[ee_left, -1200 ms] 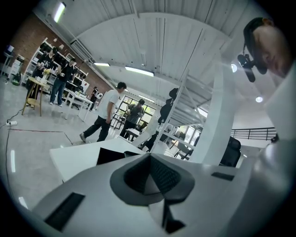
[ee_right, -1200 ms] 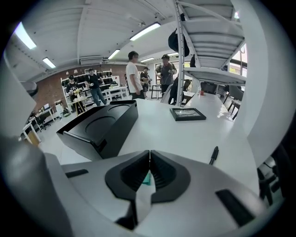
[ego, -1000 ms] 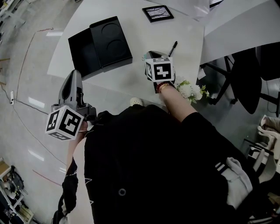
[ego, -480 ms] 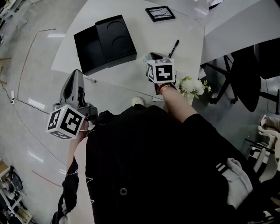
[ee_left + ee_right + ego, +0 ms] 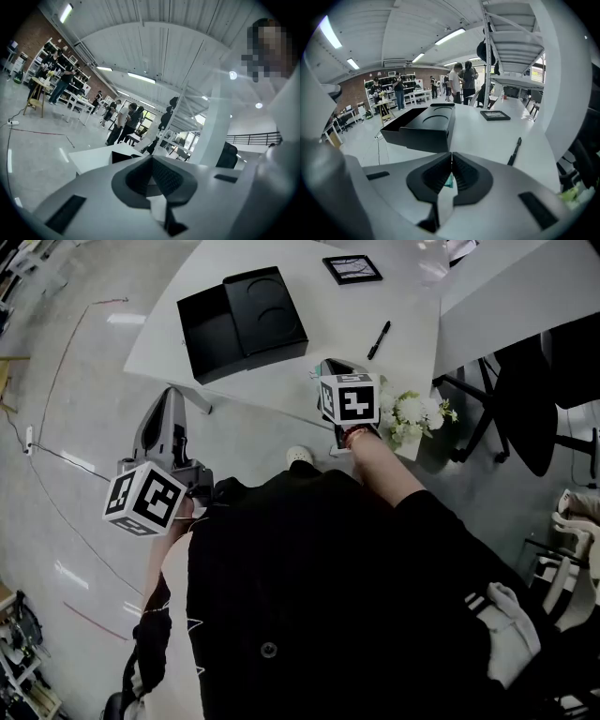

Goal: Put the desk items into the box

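Over the last second the whole table (image 5: 403, 296) slid rightward and farther off in the head view. Both grippers kept almost the same spots in that picture, so the person seemed to be shifting position rather than reaching. Nothing on the table had moved relative to anything else, and no item had gone in yet.

The left gripper (image 5: 172, 396) hung over the floor, left of the table, with its jaws pressed together on nothing. The right gripper (image 5: 324, 365) hovered over the table's near edge, its jaws likewise closed. A small teal sliver (image 5: 448, 181) showed behind its pads, and it was unclear whether that belonged to the gripper or was something pinched.

The black box (image 5: 202, 329) lay on the far left of the table. Its open half looked deep and empty, and the half beside it had two round recesses. The pen (image 5: 379, 339), slim and black, lay right of the box and just beyond the right gripper. The picture frame (image 5: 352, 269) sat flat at the far edge. The flowers (image 5: 412, 414), white with green leaves, sat at the near right corner, just beside the right gripper. All three were outside the box.
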Action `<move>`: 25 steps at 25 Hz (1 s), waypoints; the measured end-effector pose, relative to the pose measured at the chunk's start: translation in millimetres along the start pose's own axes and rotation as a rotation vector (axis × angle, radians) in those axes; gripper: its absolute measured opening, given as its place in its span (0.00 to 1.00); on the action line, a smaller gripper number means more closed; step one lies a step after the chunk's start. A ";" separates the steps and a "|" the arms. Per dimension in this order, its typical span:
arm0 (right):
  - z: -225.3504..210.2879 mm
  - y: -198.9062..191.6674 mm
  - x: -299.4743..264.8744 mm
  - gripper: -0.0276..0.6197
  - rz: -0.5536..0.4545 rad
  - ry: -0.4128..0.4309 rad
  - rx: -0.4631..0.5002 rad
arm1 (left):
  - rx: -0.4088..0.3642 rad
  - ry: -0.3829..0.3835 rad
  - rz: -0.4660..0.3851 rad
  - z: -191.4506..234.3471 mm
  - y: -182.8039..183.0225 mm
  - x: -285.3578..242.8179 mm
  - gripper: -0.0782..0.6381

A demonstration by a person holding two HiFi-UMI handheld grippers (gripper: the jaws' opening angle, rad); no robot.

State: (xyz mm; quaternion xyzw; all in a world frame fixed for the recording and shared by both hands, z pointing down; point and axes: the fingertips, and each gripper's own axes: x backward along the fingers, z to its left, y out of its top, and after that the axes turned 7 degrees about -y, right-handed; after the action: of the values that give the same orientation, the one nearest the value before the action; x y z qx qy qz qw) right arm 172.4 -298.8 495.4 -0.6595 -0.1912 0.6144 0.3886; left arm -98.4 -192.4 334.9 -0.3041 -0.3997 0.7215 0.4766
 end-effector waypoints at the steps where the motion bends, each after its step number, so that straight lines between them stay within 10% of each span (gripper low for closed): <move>1: 3.2 -2.0 3.1 0.06 0.000 -0.001 0.000 | 0.001 0.001 -0.002 0.7 0.1 5.4 0.12; 25: 107.1 -26.8 64.6 0.06 -0.050 0.084 0.042 | 0.023 0.026 -0.026 27.2 -3.0 103.9 0.12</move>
State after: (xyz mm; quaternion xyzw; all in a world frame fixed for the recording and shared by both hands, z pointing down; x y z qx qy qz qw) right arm 86.8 -205.2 478.8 -0.6714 -0.1783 0.5803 0.4251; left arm -156.9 -102.8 344.9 -0.3026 -0.3890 0.7159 0.4945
